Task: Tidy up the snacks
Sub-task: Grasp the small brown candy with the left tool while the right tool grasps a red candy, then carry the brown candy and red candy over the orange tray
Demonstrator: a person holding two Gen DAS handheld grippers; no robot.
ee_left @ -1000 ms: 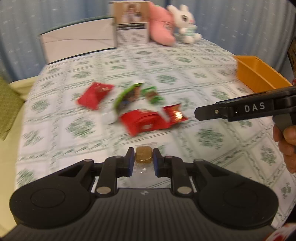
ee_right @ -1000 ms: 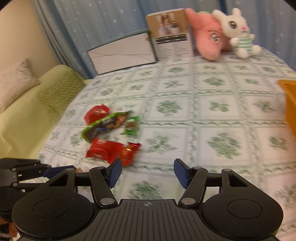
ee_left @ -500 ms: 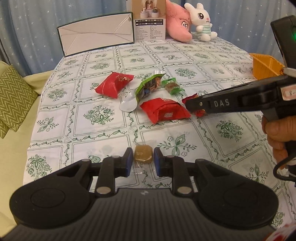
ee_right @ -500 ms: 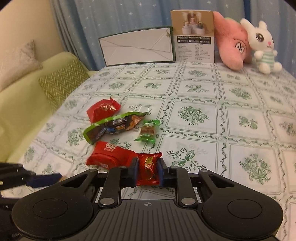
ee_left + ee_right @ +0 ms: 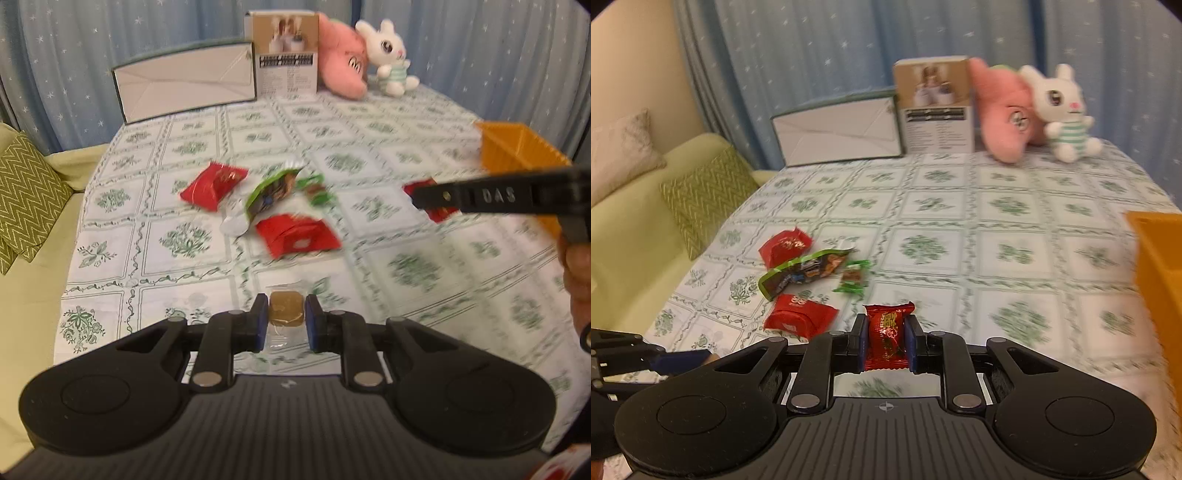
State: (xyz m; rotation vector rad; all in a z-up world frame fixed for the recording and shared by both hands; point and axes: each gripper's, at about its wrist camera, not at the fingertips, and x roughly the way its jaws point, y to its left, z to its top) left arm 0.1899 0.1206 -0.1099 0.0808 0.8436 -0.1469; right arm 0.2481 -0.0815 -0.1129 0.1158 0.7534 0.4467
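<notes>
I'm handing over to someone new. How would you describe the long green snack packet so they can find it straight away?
Start at the table with the green-and-white cloth and find the cluster of snacks near its left edge, by the sofa. The long green packet lies slantwise in the middle, between a red packet behind and another red packet in front. It is the only long, narrow one; the small green candy beside it is much shorter.

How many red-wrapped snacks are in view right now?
3. One red packet lies farthest back, another red pack lies nearest, and the right gripper holds a red candy. None seem hidden.
</notes>
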